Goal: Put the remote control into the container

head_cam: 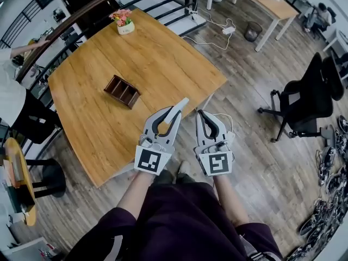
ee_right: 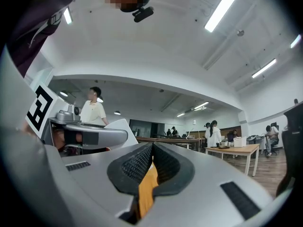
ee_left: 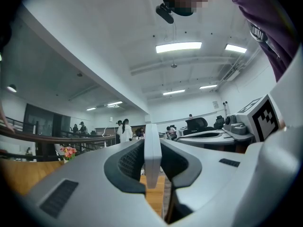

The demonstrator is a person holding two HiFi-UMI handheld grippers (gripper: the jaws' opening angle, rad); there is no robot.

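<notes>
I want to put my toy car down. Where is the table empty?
Nearly all of the table is bare: the wide stretch between the flower pot and the brown container, and the right side past it. Tighter only at the near edge, where the left gripper hangs.

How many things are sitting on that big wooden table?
2: a brown divided container near the middle of the table and a pot of flowers at its far edge. The left gripper hides part of the near edge.
</notes>
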